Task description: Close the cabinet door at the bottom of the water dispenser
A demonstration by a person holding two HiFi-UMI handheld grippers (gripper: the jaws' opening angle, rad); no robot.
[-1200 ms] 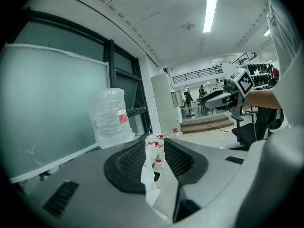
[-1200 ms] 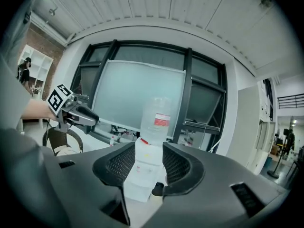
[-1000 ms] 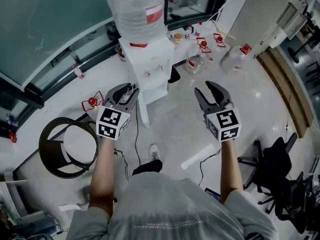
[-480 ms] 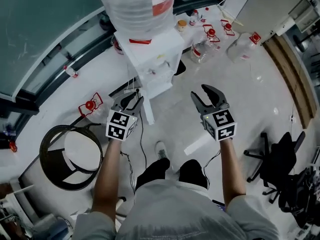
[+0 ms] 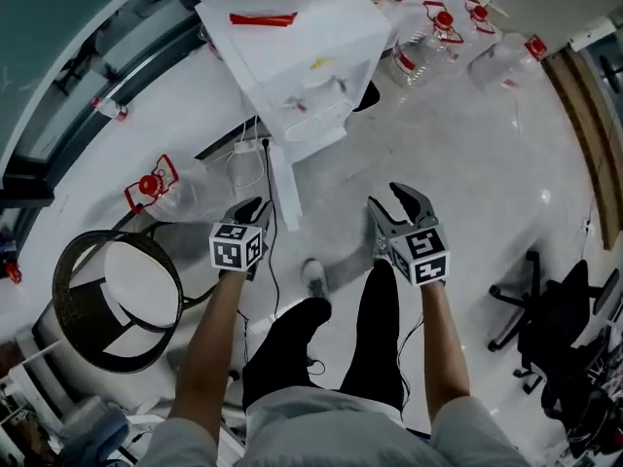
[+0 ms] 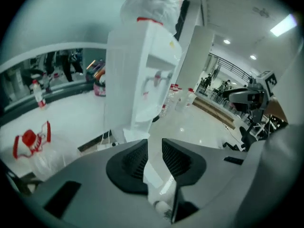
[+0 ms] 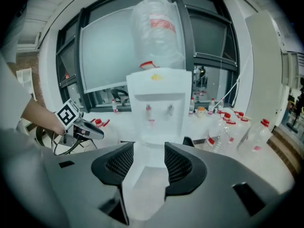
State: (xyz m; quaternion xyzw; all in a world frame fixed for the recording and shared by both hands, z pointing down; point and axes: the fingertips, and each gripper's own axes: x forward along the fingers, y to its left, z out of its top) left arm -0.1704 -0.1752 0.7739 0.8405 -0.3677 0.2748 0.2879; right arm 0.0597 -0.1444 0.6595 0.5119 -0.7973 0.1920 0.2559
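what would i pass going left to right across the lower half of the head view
round black-rimmed bin, left gripper (jaws just been closing, nothing between them), white shoe, right gripper (jaws just been opening, nothing between them), black office chair

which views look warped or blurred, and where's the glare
Head view: edges bend, the glossy floor shows small bright spots, and the shoe looks smeared. Left gripper view: strong fisheye with dark corners, a ceiling light blown out, the water dispenser leaning. Right gripper view: window frames bow outward; the water dispenser is fairly sharp.
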